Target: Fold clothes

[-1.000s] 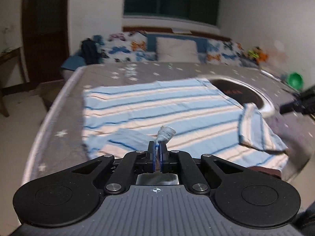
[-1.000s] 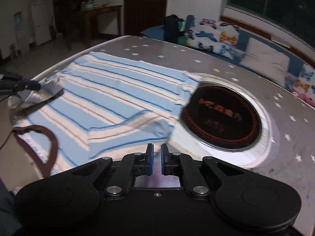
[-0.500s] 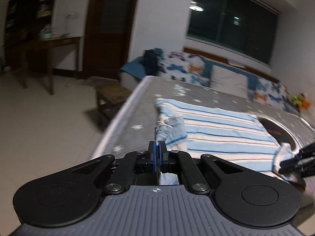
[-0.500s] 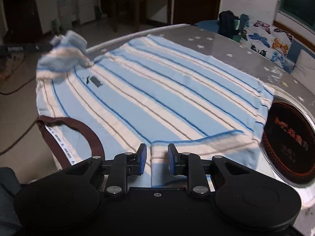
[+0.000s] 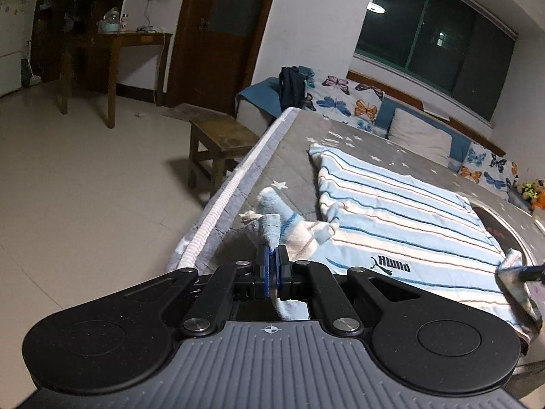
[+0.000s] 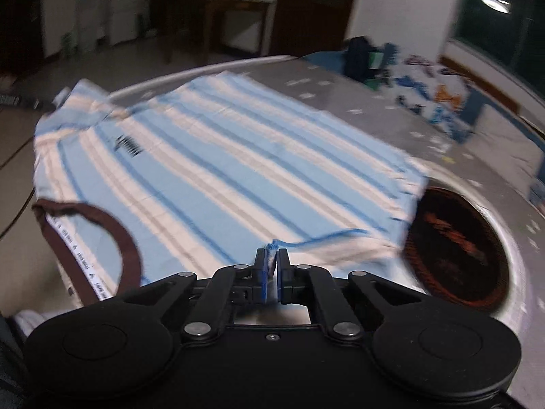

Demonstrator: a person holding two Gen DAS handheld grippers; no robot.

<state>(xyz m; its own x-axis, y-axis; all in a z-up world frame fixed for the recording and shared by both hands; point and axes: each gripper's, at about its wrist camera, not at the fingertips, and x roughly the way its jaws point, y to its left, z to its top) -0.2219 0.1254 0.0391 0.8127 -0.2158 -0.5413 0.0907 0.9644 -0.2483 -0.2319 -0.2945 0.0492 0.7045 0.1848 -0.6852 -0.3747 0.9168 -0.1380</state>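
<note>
- The left claw is clamped on a bunched sleeve of the striped shirt.
- The right claw pinches the other sleeve's edge between its nearly closed fingers.
- Ahead of both claws, the shirt lies spread on the grey starred bed, its brown collar left of the right claw.
- Left of the left claw, beyond the bed edge, stands a wooden stool.
</note>
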